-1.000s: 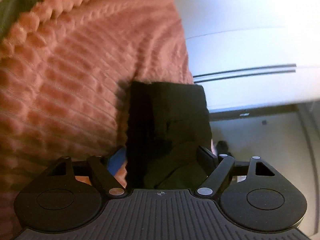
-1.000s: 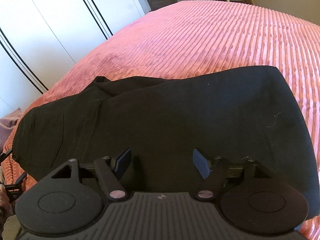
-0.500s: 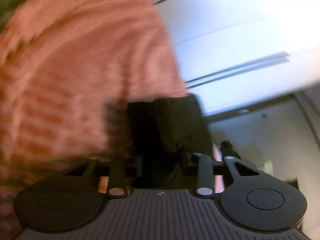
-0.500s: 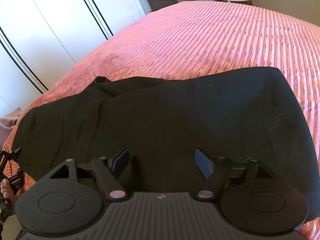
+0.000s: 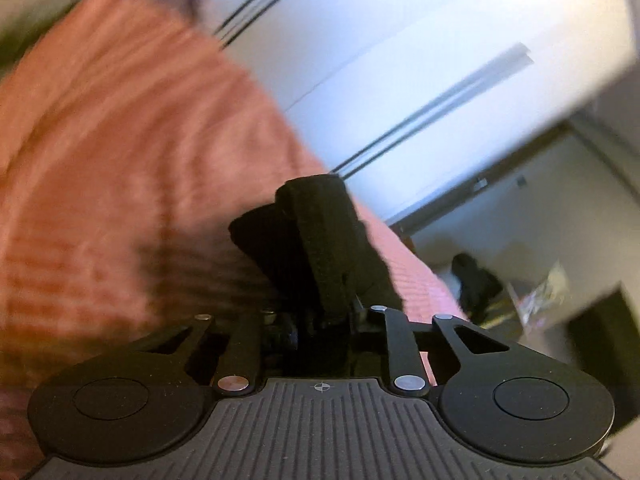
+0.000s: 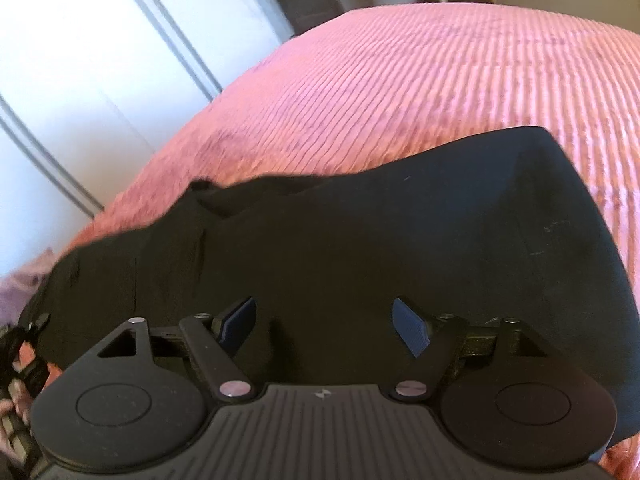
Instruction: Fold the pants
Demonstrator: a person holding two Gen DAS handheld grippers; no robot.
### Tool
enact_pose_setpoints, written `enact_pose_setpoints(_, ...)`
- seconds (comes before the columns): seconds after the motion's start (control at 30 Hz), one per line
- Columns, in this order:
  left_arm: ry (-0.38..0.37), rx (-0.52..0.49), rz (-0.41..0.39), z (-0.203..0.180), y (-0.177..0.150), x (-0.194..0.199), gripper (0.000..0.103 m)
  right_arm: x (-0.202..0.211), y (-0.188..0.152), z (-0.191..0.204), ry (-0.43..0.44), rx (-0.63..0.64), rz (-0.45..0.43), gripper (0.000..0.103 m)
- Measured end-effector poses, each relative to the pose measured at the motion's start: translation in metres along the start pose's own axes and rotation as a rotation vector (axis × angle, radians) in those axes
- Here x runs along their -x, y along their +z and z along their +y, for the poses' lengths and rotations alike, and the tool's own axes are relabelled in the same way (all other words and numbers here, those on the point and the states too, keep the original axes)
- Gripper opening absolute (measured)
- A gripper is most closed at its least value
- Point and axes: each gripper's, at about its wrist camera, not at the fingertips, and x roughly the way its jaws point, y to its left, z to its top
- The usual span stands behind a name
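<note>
pants (image 6: pixel 360 264): 1 pr, black;
bedspread (image 6: pixel 420 92): 1, pink ribbed;
grippers: 2 – left gripper (image 5: pixel 316 316), right gripper (image 6: pixel 324 326);
wardrobe doors (image 5: pixel 400 52): count unclear, blurred

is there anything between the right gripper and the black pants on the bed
Nothing visible. The right gripper is open, its blue pads directly above the black pants spread on the pink ribbed bedspread, with no object between. The left gripper has just been closing and pinches the pants' end.
</note>
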Motion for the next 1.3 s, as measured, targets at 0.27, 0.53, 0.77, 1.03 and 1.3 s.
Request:
enact_pose_setpoints(0.27, -0.111, -0.549, -0.036, -0.155, -0.054, 0.061, 0.024, 0.031, 0.005, -0.042, 0.126, -0.279, -0.119, 0.076)
enact_pose_setpoints(0.53, -0.308, -0.881, 0.140, -0.246, -0.177, 0.076, 0.029, 0.056, -0.001, -0.056, 0.192, -0.359, -0.178, 0.076)
enact_pose_setpoints(0.77, -0.267, -0.953, 0.448, -0.248, -0.281, 0.028, 0.091, 0.054, -0.002, -0.071, 0.218, -0.440, -0.151, 0.076)
enact_pose_setpoints(1.03, -0.361, -0.703, 0.510, -0.227, -0.252, 0.046, 0.102, 0.027, -0.001, -0.078, 0.233, -0.530, -0.009, 0.076)
enact_pose_setpoints(1.3, 0.051, -0.598, 0.204, -0.176, -0.178, 0.045, 0.102, -0.001, 0.004, -0.050, 0.183, -0.342, 0.157, 0.076)
